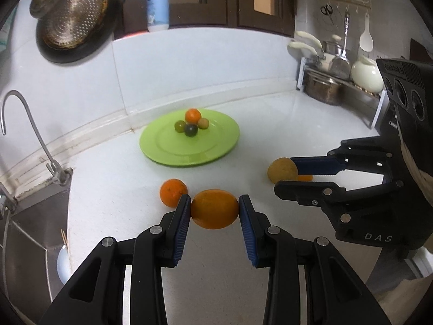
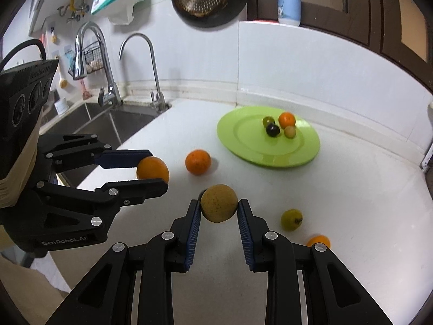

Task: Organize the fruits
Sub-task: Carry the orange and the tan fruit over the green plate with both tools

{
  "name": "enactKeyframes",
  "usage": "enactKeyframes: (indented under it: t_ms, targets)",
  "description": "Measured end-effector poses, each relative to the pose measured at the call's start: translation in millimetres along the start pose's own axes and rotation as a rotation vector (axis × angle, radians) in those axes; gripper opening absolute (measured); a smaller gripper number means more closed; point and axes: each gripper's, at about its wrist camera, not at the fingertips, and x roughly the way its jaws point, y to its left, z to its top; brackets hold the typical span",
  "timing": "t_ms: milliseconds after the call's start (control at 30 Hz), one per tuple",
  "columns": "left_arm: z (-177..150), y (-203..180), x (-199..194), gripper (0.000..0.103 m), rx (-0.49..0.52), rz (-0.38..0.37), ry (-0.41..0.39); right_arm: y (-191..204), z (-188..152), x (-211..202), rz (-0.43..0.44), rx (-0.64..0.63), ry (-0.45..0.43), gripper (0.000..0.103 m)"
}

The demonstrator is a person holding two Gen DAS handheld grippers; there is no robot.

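White counter (image 1: pixel 113 211) runs from the steel sink (image 2: pixel 108 124) on your left to a dish rack (image 1: pixel 338 81) at the far right, with tiled wall behind. Next in size, a lime-green plate (image 1: pixel 167 146) sits near the back wall, carrying four small fruits bunched together: one orange, two greenish, one dark. Your left tongs (image 1: pixel 215 212) are clamped on a large orange (image 1: pixel 215 208), blue pads pressing both sides. Your right tongs (image 2: pixel 219 208) are clamped likewise on a speckled yellow-brown fruit (image 2: pixel 219 203). A loose orange (image 1: pixel 173 192) rests on the counter just beside the left tongs' outer finger, between it and the plate. Smaller still, near your right tongs, a green tomato-like fruit (image 2: pixel 291 218) lies apart on the counter, and a small orange fruit (image 2: pixel 318 241) sits partly hidden behind the right finger linkage.
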Motion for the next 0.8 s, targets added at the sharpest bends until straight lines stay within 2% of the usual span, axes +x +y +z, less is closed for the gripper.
enactKeyframes:
  t_ms: [367,800]
  targets:
    - [16,3,-8,0.036,-0.030,0.049,-0.021,-5,10,-13,-0.006,0.037,-0.047,0.029]
    - [47,12,-8,0.036,-0.039,0.096,-0.064,-22,39,-16,-0.036,0.080,-0.089,0.029]
